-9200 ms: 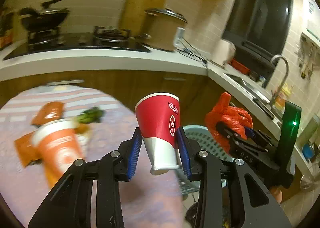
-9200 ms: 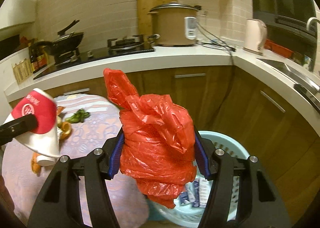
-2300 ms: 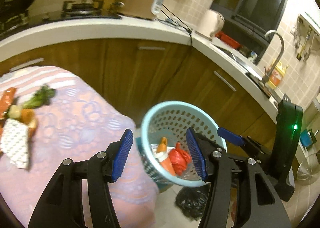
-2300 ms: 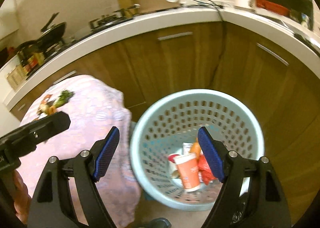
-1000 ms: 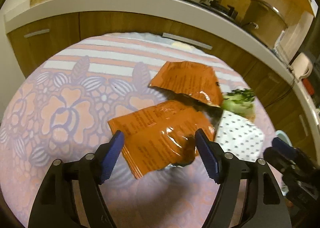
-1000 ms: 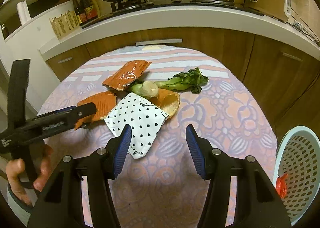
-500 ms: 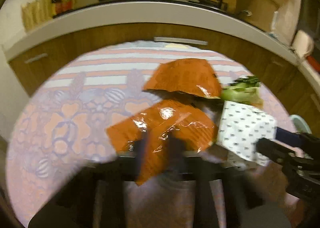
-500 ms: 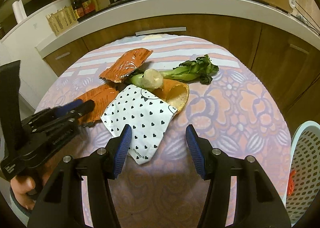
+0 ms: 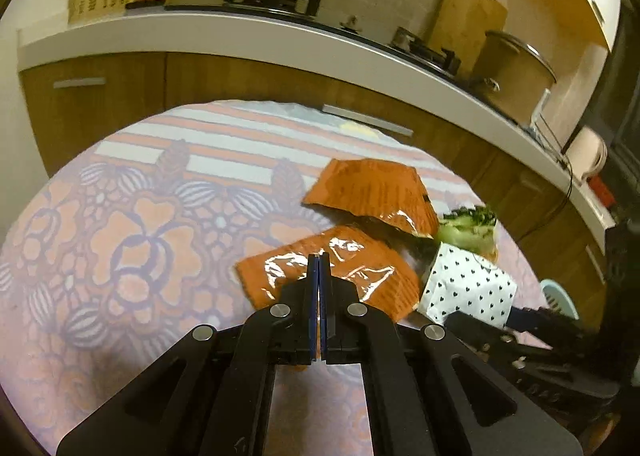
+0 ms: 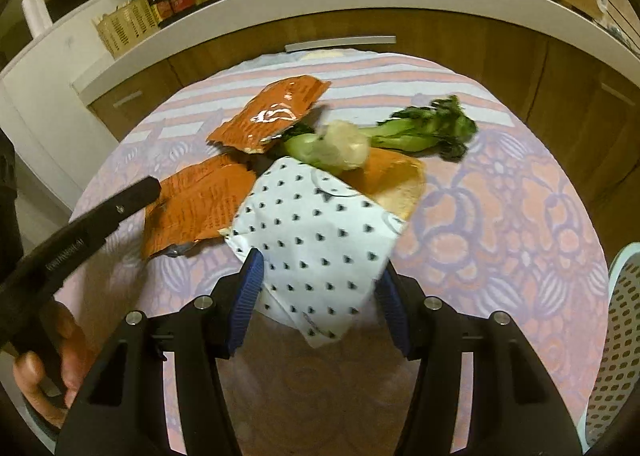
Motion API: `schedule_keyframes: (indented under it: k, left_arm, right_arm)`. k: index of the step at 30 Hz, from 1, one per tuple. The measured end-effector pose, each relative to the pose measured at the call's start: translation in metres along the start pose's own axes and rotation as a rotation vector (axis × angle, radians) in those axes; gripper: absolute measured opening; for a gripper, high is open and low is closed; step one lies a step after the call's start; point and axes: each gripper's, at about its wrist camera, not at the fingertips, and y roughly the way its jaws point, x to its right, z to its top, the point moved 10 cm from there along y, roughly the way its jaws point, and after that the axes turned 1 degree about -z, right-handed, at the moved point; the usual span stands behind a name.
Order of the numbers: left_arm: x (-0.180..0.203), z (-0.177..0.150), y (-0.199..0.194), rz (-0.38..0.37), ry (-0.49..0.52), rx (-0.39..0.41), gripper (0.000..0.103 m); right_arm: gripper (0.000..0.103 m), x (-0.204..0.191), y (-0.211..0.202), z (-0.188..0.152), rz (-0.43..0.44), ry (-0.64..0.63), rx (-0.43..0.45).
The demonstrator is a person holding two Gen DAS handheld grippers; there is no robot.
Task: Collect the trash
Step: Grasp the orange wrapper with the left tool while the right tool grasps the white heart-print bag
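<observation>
The nearer orange wrapper (image 9: 332,272) lies flat on the flowered tablecloth (image 9: 120,248), its long axis running left to right just ahead of the left gripper (image 9: 319,258), whose jaws are pressed together at the wrapper's near edge; whether they pinch it I cannot tell. The right gripper (image 10: 316,296), spread wide, straddles the spotted white packet (image 10: 316,232) beside it, the basket (image 10: 624,320) off right.

Wooden cabinets (image 9: 256,76), white countertop (image 9: 200,26)
</observation>
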Motion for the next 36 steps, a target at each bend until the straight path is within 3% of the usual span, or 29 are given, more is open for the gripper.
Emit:
schedule_keyframes:
  k: [1, 2, 3, 4, 6, 9, 15, 18, 24, 26, 29, 30, 32, 33, 34, 36]
  left_arm:
    - [-0.004, 0.001, -0.001, -0.001, -0.018, -0.002, 0.000]
    - [-0.007, 0.002, -0.001, 0.006, -0.032, 0.002, 0.003]
    - [-0.011, 0.003, -0.002, 0.019, -0.040, 0.003, 0.021]
    - [-0.016, 0.004, -0.002, 0.042, -0.047, 0.007, 0.052]
    - [-0.021, 0.007, -0.005, 0.065, -0.059, 0.017, 0.077]
    - [-0.011, 0.000, 0.003, 0.029, -0.033, -0.035, 0.078]
    - [0.018, -0.018, 0.019, 0.071, 0.150, -0.125, 0.079]
    - [0.026, -0.024, 0.028, 0.124, 0.235, -0.158, 0.085]
    - [0.031, -0.026, 0.037, 0.136, 0.291, -0.188, 0.092]
    - [0.031, -0.023, 0.039, 0.146, 0.287, -0.177, 0.089]
    - [0.026, -0.016, 0.037, 0.142, 0.256, -0.142, 0.068]
    - [0.024, -0.013, 0.037, 0.142, 0.250, -0.130, 0.053]
    - [0.023, -0.012, 0.033, 0.123, 0.241, -0.116, 0.038]
    - [0.027, -0.012, 0.031, 0.060, 0.222, -0.116, 0.010]
    - [0.029, -0.014, 0.030, 0.025, 0.204, -0.128, 0.001]
    - [0.030, -0.013, 0.026, 0.043, 0.204, -0.113, 0.000]
  right_arm:
    - [0.033, -0.003, 0.001, 0.001, -0.011, -0.012, 0.008]
    - [0.027, -0.005, 0.001, 0.001, -0.013, -0.021, 0.012]
    - [0.021, -0.006, 0.001, 0.001, -0.009, -0.025, 0.015]
    - [0.019, -0.008, 0.000, 0.001, 0.002, -0.024, 0.026]
    - [0.015, -0.008, -0.004, 0.000, 0.001, -0.028, 0.042]
    - [0.014, -0.005, -0.011, -0.003, -0.022, -0.044, 0.056]
    - [0.013, 0.009, -0.032, -0.011, -0.048, -0.075, 0.085]
    - [0.013, 0.017, -0.033, -0.012, -0.041, -0.055, 0.080]
    - [0.013, 0.017, -0.028, -0.015, -0.019, -0.047, 0.071]
    - [0.013, 0.017, -0.028, -0.015, -0.014, -0.043, 0.074]
    - [0.013, 0.018, -0.029, -0.016, 0.000, -0.034, 0.076]
    - [0.013, 0.017, -0.030, -0.016, 0.005, -0.035, 0.079]
    - [0.013, 0.015, -0.033, -0.017, 0.013, -0.042, 0.086]
    - [0.013, 0.013, -0.036, -0.017, 0.018, -0.049, 0.092]
    - [0.013, 0.011, -0.039, -0.017, 0.025, -0.055, 0.098]
    - [0.013, 0.007, -0.045, -0.018, 0.032, -0.066, 0.106]
